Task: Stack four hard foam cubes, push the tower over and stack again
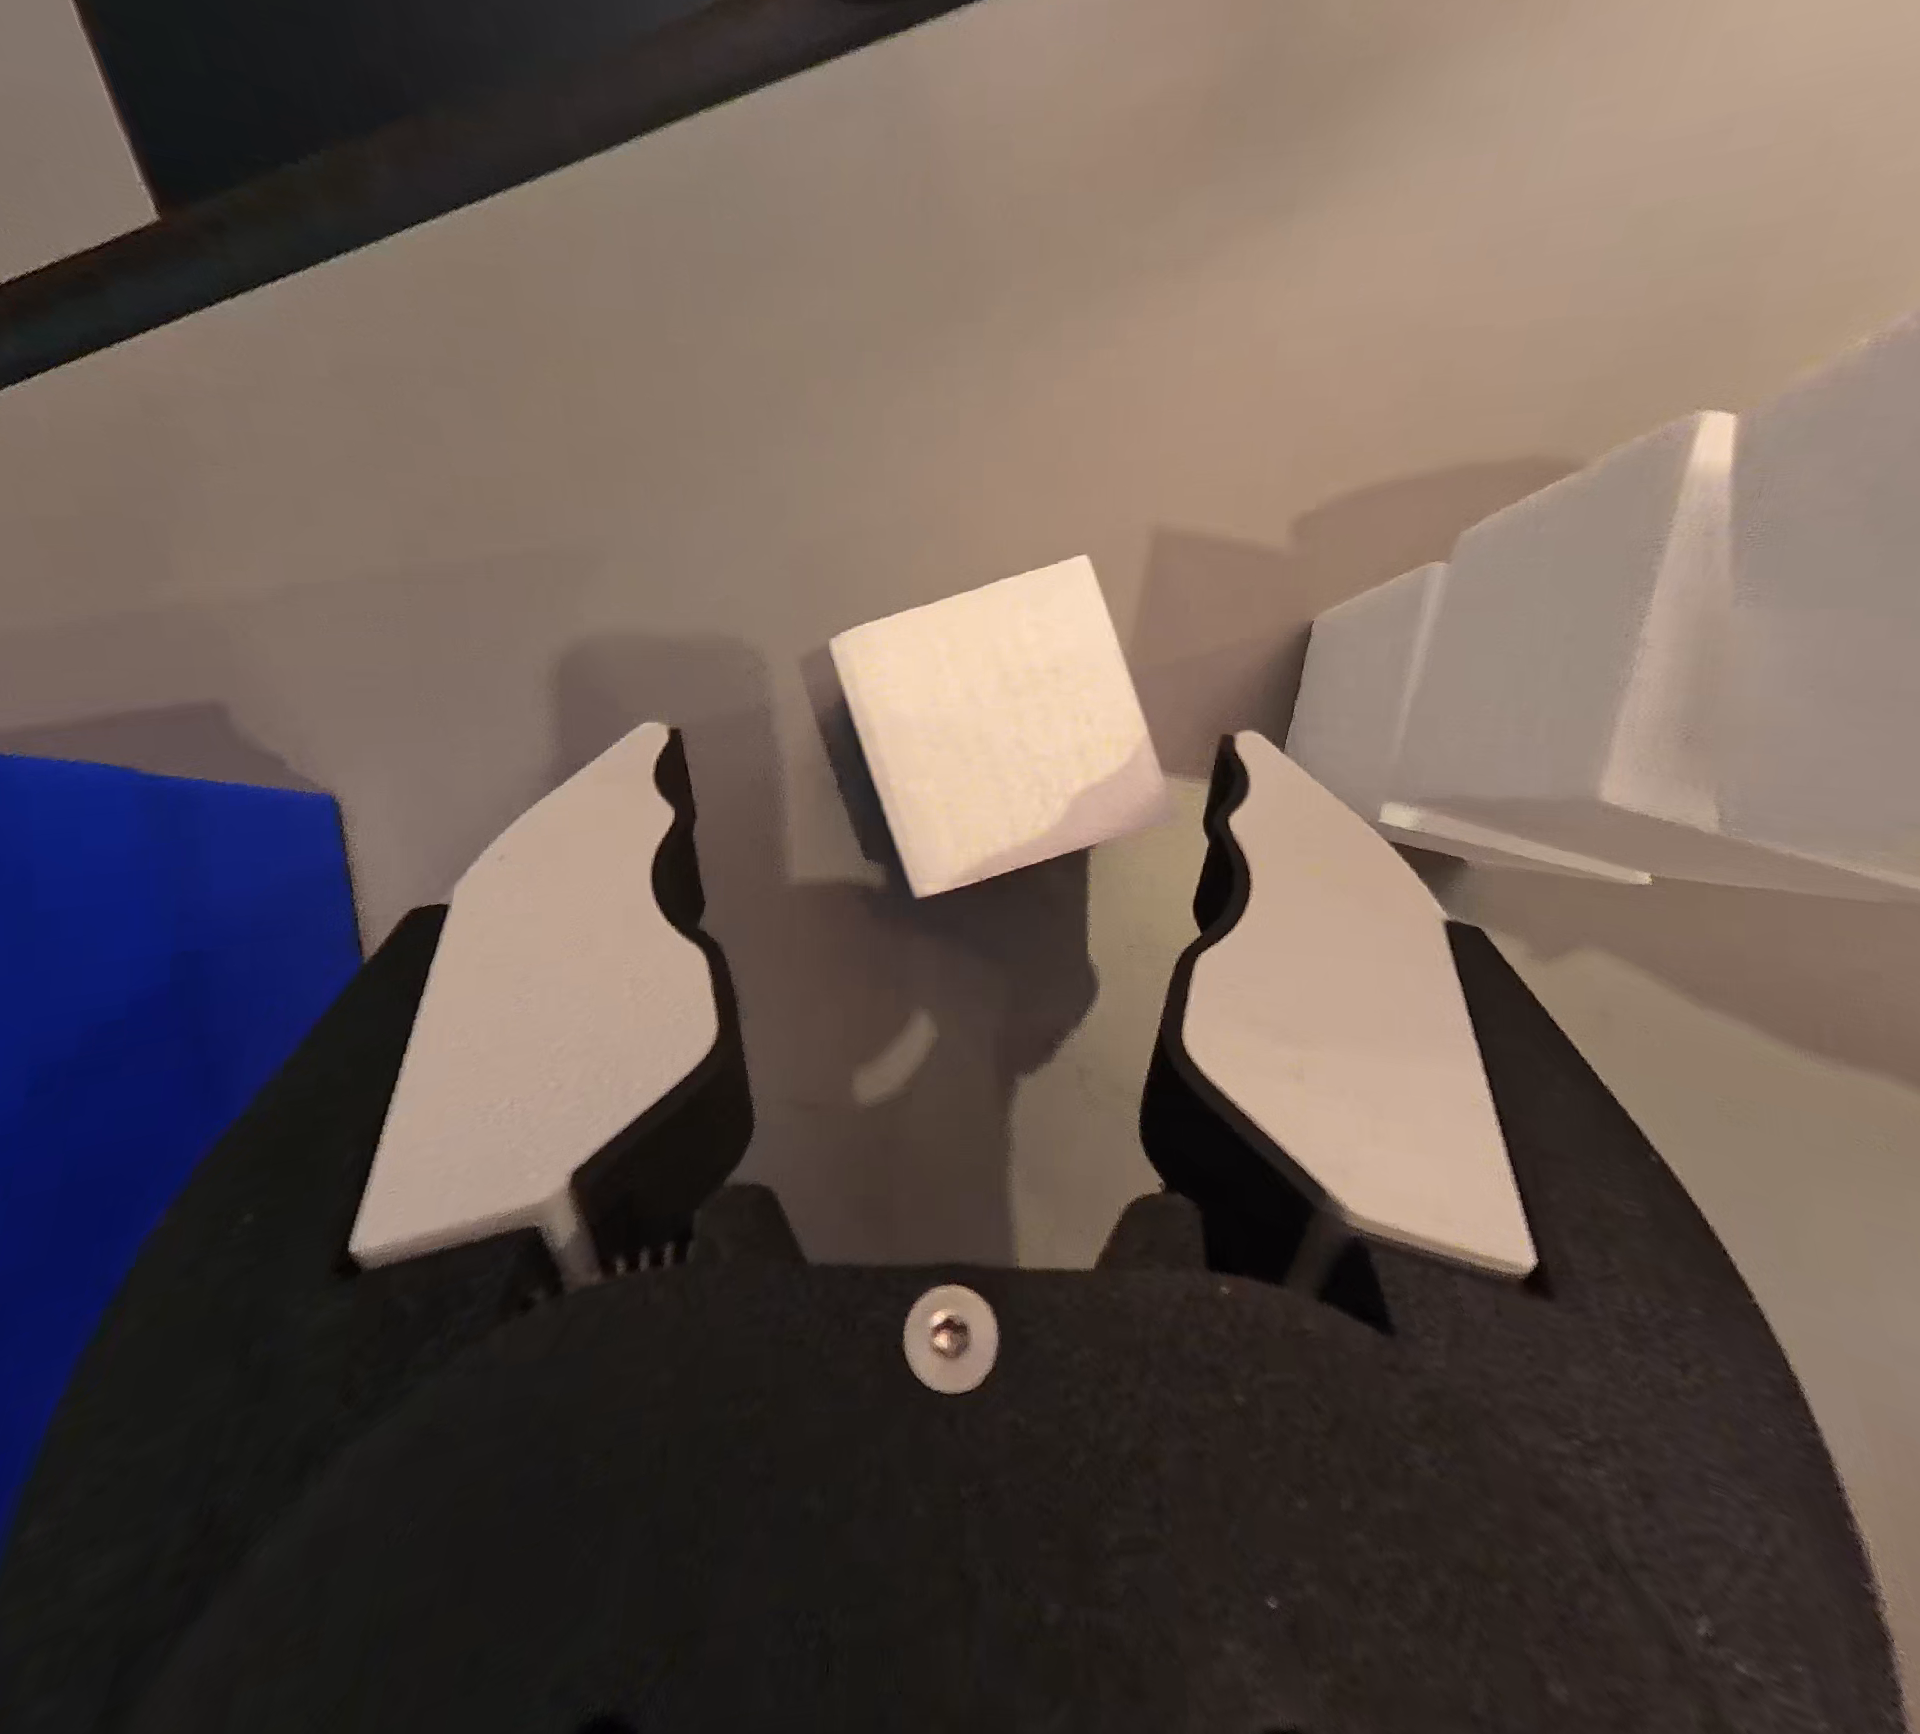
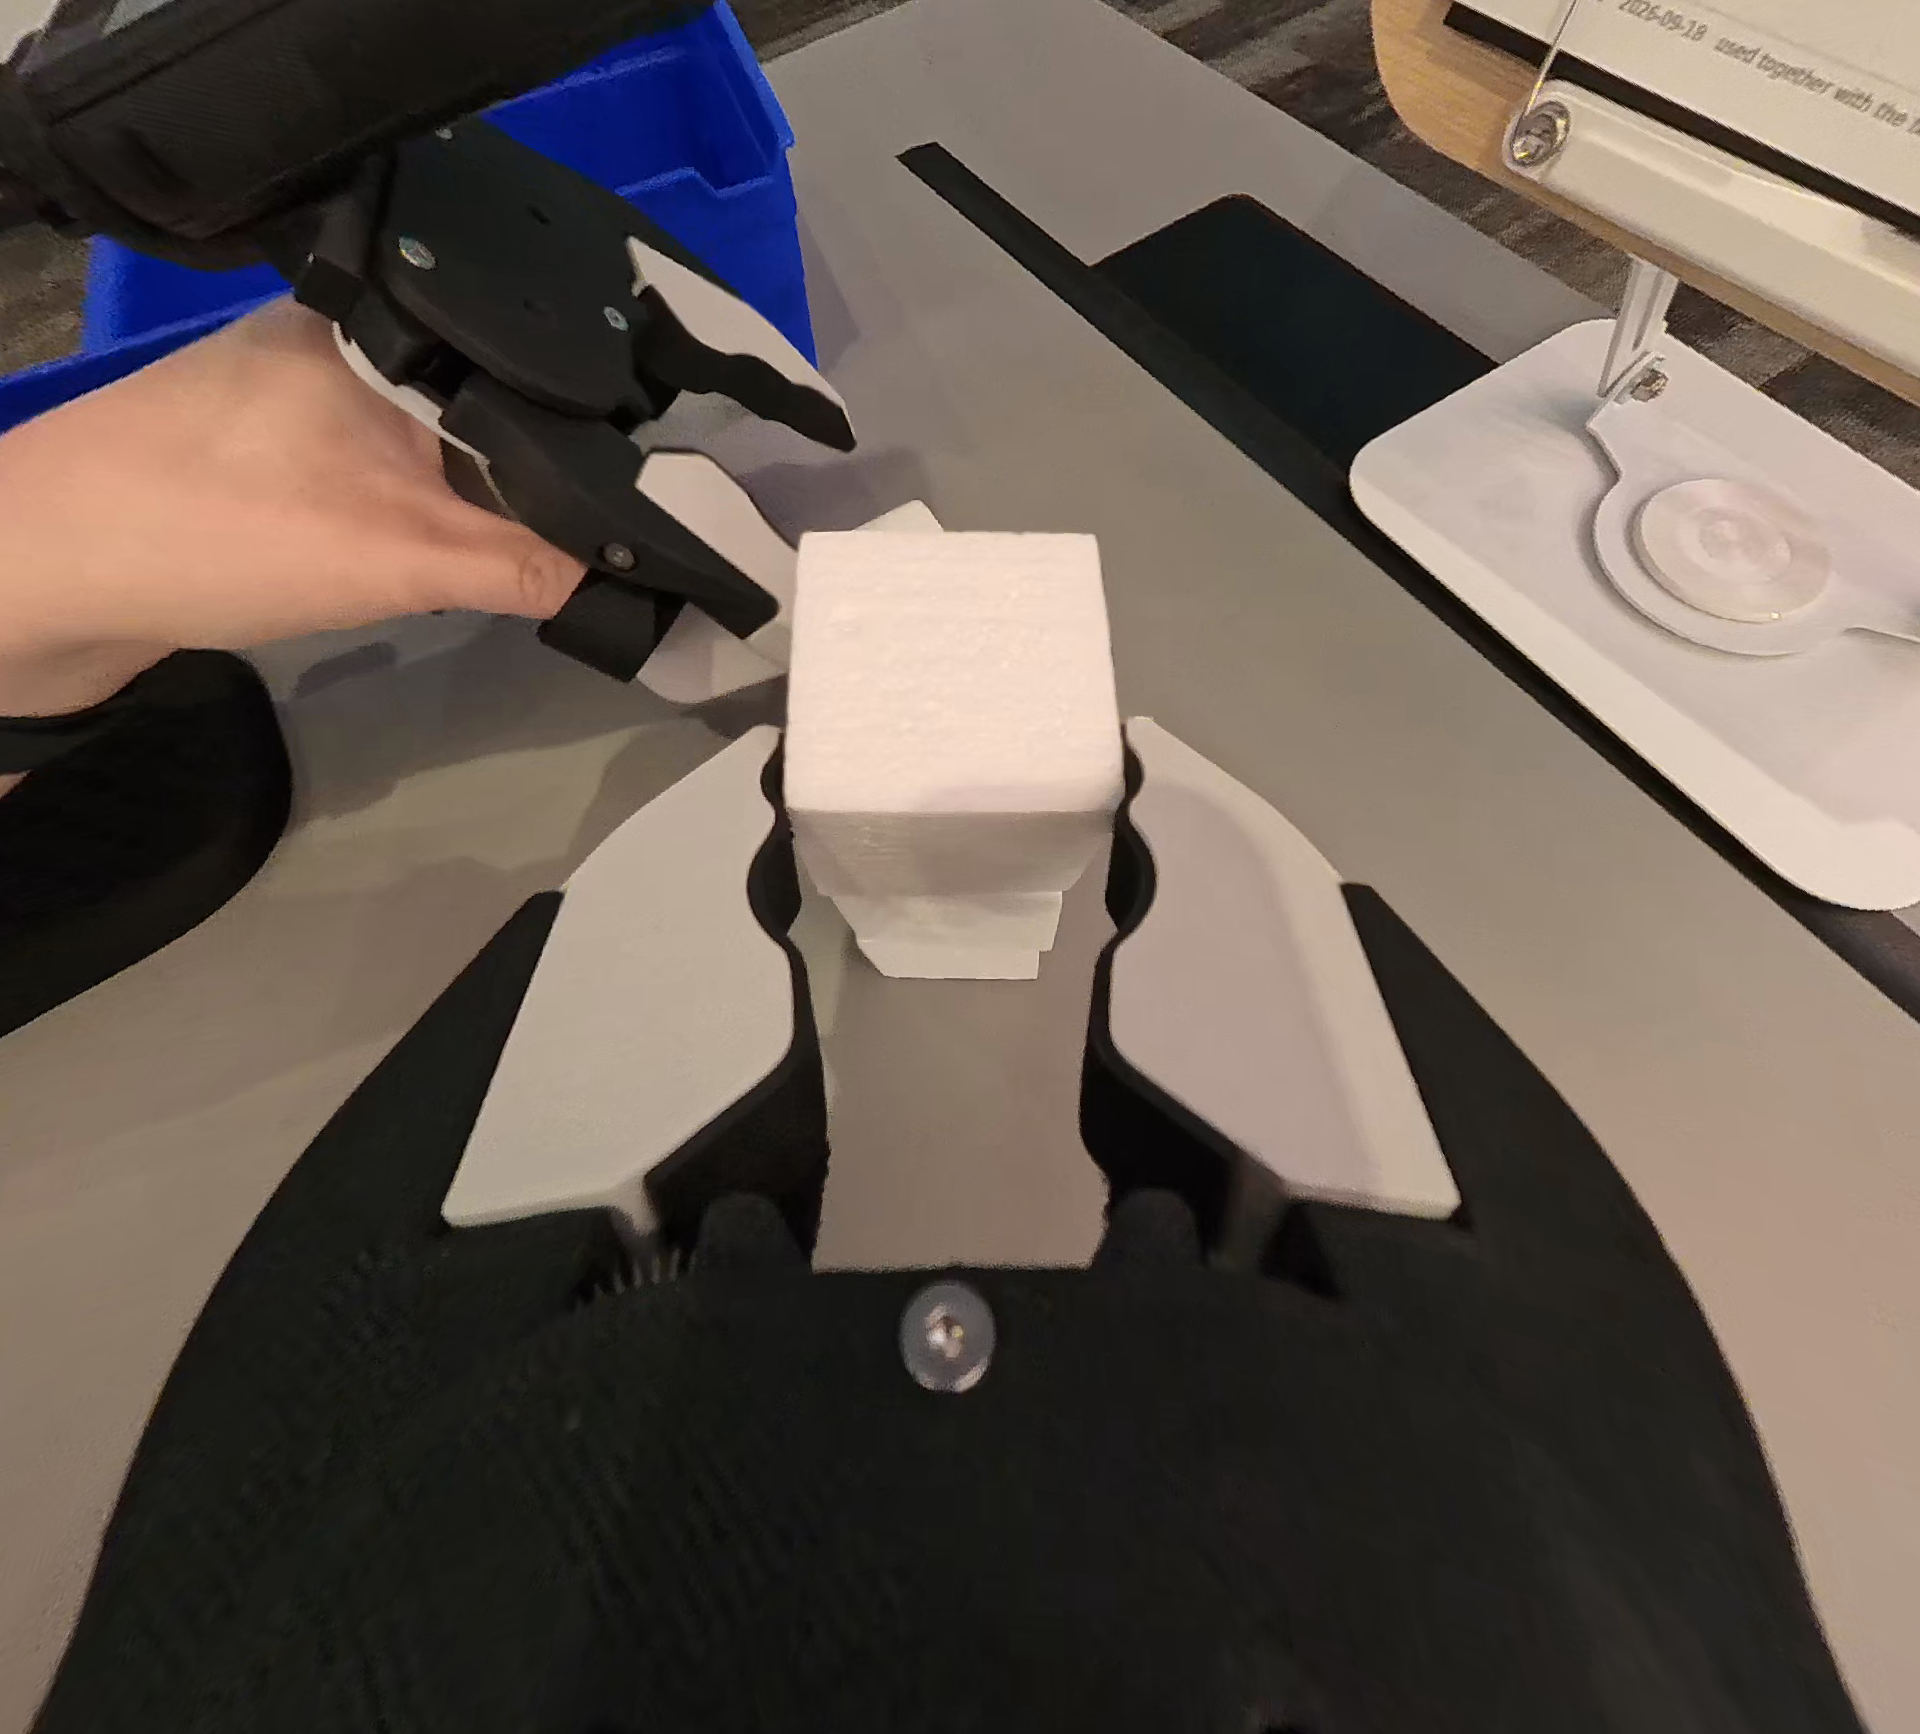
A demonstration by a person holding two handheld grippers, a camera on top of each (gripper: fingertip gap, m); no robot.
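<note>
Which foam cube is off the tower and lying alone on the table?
The lone cube ahead of the open left claw; the others form the stack between the right claw's fingers.

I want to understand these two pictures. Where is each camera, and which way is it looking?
Left wrist view: on the left gripper, facing down at a lone foam cube on the grey table; its open fingers show.
Right wrist view: on the right gripper, facing forward over the stack of cubes; its fingers, the other gripper and a hand show.
Shared: table, blue bin, stack.
</note>
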